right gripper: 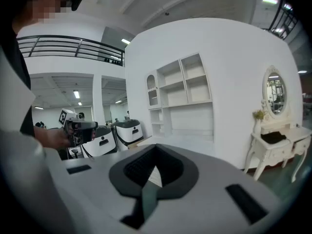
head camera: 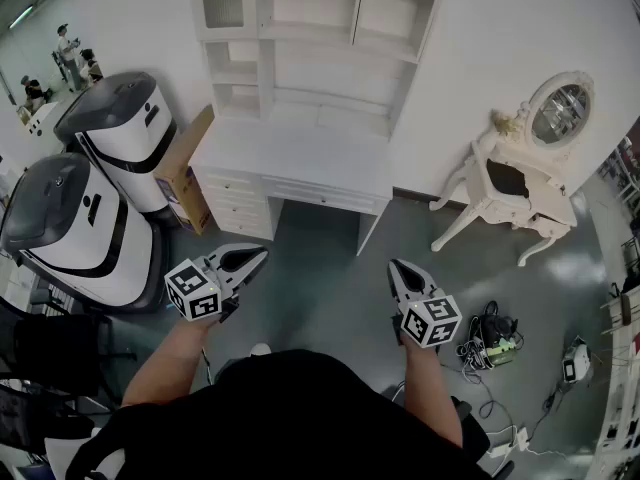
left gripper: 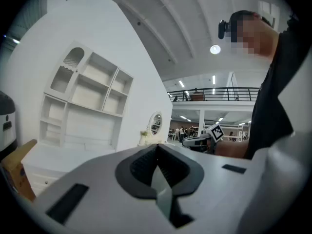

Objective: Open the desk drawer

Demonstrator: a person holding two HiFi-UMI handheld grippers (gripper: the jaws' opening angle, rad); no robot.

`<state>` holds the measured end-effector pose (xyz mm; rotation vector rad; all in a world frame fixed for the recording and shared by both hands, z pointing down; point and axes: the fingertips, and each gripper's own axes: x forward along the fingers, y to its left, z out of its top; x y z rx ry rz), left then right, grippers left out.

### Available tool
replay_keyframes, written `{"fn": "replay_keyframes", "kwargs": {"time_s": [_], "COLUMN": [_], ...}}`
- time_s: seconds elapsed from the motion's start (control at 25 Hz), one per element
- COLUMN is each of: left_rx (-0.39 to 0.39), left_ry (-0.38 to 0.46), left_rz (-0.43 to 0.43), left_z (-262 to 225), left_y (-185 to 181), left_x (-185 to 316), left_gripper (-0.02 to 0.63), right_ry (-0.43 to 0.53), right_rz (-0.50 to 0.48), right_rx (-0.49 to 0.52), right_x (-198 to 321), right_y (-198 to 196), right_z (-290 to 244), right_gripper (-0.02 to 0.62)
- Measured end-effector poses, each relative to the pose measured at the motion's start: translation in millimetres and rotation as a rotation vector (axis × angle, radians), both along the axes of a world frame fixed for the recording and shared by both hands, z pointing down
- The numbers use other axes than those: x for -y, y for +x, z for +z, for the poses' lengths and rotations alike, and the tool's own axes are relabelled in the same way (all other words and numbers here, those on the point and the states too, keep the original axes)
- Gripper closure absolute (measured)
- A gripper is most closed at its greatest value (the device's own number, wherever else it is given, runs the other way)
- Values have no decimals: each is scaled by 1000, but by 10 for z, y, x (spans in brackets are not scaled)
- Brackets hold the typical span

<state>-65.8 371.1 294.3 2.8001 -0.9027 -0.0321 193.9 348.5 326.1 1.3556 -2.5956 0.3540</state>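
- The person's black top [head camera: 290, 413] fills the lower edge, and both forearms reach forward from it.
- Left hand-held gripper [head camera: 258, 254]: jaws pressed together, with nothing between them.
- Right hand-held gripper [head camera: 396, 266]: jaws pressed together, empty.
- The white table [head camera: 300, 148] stands ahead of both hand-held grippers, well apart from them.
- The drawer [head camera: 322, 197] under the table's top is closed. It lies ahead, between the two hand-held grippers, and is untouched.
- A cardboard box [head camera: 185, 173] leans at the table's side, ahead and left of the left hand-held gripper.
- A dressing table [head camera: 520, 183] stands ahead and right of the right hand-held gripper.
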Motion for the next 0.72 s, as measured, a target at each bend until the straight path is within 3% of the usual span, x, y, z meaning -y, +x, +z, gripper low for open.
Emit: {"fn": "replay_keyframes", "kwargs": {"time_s": [0.72], "left_rx": [5], "left_ry": [-40], "left_rz": [-26], "left_z": [126], "left_y": [-65], "left_x": [32], "left_gripper": [597], "right_ry": [-28], "right_rz": [42], "right_rx": [82], "right_x": [117], "right_y": [101], "right_z": [111], "right_gripper": [594]}}
